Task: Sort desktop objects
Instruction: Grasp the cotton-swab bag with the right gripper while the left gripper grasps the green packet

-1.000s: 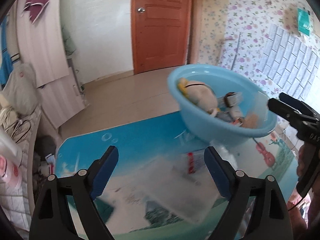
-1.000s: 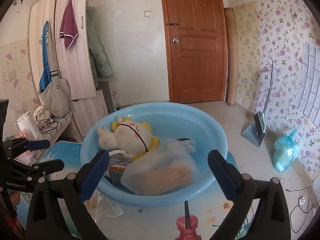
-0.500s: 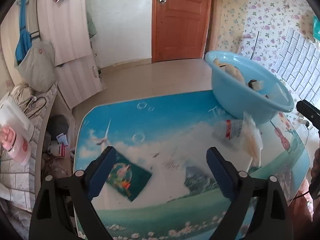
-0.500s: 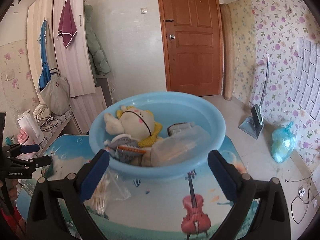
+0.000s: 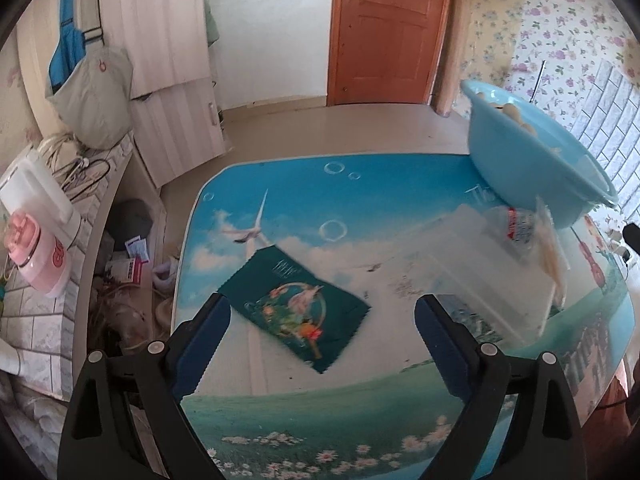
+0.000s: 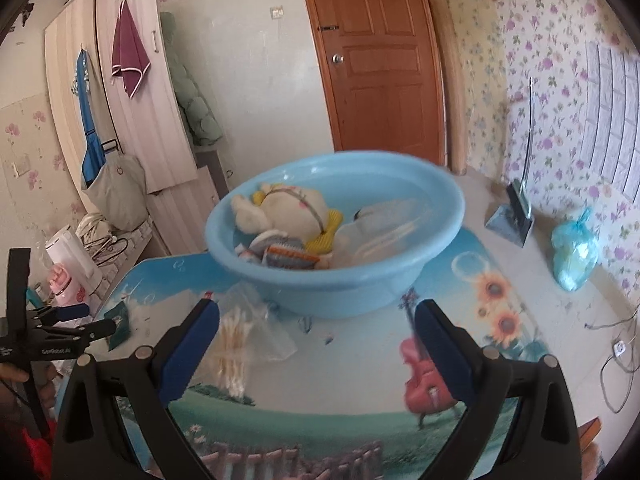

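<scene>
- Bedroom w/ floral wallpaper, brown door (image 6: 376, 56), white wardrobe; bench (image 5: 360, 400) has a printed sky-and-meadow top.
- Left tongs (image 5: 320, 344): blue pads apart, nothing between them, hovering above the near part of the bench.
- Green packet (image 5: 294, 312) lies flat on the bench just ahead of the left tongs, near the left pad, not touched.
- Clear bag (image 5: 480, 268) lies flat on the bench to the right of the packet, blurred; contents unclear.
- Swab bag (image 5: 548, 248), clear plastic w/ cotton swabs, lies by the basin's near side; in the right wrist view swab bag (image 6: 240, 336) sits just ahead of the left pad of the right tongs.
- Basin (image 6: 340, 276), light blue, stands at the bench's far right part; in the left wrist view basin (image 5: 532, 160) shows at the right edge.
- Plush toy (image 6: 288, 212), cream w/ yellow, lies inside the basin on the left; small striped items in front of it, a clear pouch (image 6: 384, 228) on the right inside.
- Right tongs (image 6: 316, 348): pads apart, empty, near side of the basin, not touching it.
- Kettle (image 6: 74, 256) and pink jar (image 5: 36, 252) on a side shelf left of the bench.
- Blue rubbish bag (image 6: 574, 252) and dustpan (image 6: 512, 216) on the floor at right.
</scene>
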The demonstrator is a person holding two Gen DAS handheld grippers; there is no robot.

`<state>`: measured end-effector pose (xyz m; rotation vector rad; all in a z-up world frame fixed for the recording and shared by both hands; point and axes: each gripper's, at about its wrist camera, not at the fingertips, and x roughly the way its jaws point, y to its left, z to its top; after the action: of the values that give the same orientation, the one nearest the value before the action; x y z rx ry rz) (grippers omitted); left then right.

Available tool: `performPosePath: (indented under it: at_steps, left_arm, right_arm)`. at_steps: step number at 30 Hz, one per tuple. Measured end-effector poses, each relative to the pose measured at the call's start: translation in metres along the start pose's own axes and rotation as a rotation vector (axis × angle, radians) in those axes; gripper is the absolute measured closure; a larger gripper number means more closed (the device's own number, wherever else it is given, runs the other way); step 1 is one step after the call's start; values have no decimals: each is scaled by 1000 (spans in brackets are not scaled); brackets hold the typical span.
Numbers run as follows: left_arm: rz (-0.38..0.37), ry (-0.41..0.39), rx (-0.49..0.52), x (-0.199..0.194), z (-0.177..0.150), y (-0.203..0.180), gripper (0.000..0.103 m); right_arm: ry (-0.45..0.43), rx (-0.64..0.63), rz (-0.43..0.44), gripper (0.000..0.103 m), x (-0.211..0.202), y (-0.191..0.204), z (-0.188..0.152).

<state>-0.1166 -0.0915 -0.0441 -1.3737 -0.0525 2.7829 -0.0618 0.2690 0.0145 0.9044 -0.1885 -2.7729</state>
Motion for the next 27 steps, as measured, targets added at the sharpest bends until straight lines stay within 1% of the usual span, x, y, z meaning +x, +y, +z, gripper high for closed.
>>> performPosePath:
  at_steps: [4,8,10,12,14,16,17,19,23,24,26,27]
  left_arm:
    - [-7,31,-19,13,-4,8,9]
    - [-20,38,-19,21,-7,9,10]
    - [-34,48,-6,24,-9,7,14]
    - [-10,37,30,25,-11,2,18]
    - [-12,31,39,25,-11,1,23]
    - [-18,16,42,23,-10,2,40]
    - [-15,13,47,22,-10,1,43]
    - [-29,9,57,21,-10,2,52]
    - [-69,5,60,17,-12,1,54]
    - [-73,4,63,16,-12,1,55]
    - [-82,4,71,14,-14,-2,55]
    - [-86,3,72,13,-15,-2,55]
  right_arm:
    - [61,18,36,8,11,8,-9]
    - [118,17,67,10,25,20,-16]
    - [133,10,77,10,30,26,-18]
    - [150,8,81,10,35,30,-21]
    - [164,7,80,10,40,32,-23]
    - [179,6,77,10,45,33,-24]
    - [186,1,74,10,48,35,-25]
    - [201,-10,61,10,54,38,-26]
    - [236,-5,55,11,66,41,-29]
    - [242,-1,59,12,69,41,-29]
    - [262,16,67,24,75,40,-30]
    - [270,25,72,29,78,39,-30]
